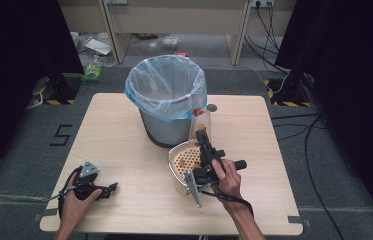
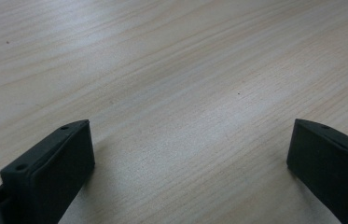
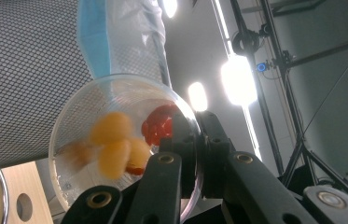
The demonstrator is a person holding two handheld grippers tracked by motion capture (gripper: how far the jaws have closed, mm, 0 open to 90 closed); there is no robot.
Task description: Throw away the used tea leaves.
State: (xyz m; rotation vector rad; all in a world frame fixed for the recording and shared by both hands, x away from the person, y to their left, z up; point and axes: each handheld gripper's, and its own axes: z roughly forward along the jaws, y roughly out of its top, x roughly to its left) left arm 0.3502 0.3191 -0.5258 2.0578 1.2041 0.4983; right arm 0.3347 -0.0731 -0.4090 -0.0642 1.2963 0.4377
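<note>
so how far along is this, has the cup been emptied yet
Not yet. The right gripper is shut on the rim of a clear cup, lifted beside the lined bin, and the yellow and red pieces are still inside. A strainer bowl sits below on the table. The left gripper rests open and idle. Probably left: emptying the cup, though where is unclear.

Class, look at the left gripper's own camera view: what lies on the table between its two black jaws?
Nothing. In the left gripper view, the left gripper stands open, and the stretch between its jaws is bare, pale wooden table.
</note>
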